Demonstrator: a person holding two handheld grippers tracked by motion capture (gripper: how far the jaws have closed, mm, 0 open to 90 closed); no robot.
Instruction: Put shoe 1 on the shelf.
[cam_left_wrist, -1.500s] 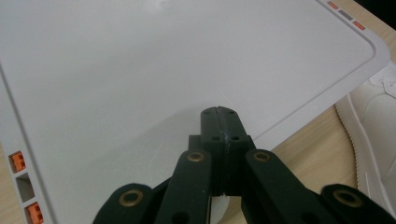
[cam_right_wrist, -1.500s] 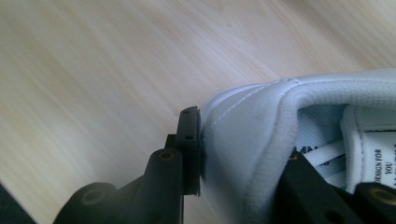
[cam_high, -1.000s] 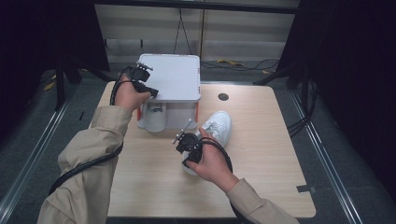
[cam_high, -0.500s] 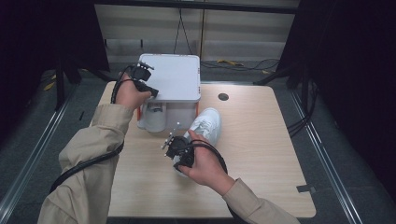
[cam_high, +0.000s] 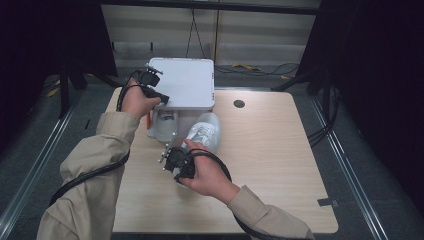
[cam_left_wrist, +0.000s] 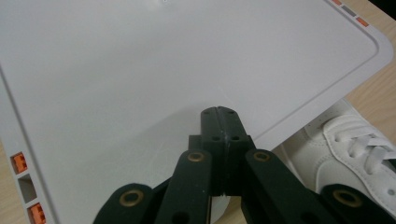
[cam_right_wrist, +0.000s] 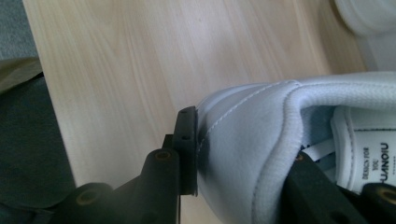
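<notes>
A white sneaker (cam_high: 204, 131) lies on the wooden table (cam_high: 275, 155) with its toe at the front of a white box. My right gripper (cam_high: 184, 151) is shut on the sneaker's heel (cam_right_wrist: 243, 140), one jaw outside the heel and the other inside the shoe. The box's flat white lid (cam_high: 185, 82) stands above its clear body (cam_high: 159, 125). At the lid's front left corner my left gripper (cam_high: 161, 97) is shut, its tips (cam_left_wrist: 218, 114) lying against the lid (cam_left_wrist: 140, 70). The sneaker's laces (cam_left_wrist: 359, 149) show beside the lid's edge.
A small round dark hole (cam_high: 239, 104) sits in the tabletop to the right of the box. Cables trail from both grippers over the sleeves. Dark floor and metal rails surround the table, and the right half of the tabletop (cam_high: 290, 175) is bare wood.
My right gripper has carried the sneaker to the left, toward the box front. The left gripper has stayed at the lid.
</notes>
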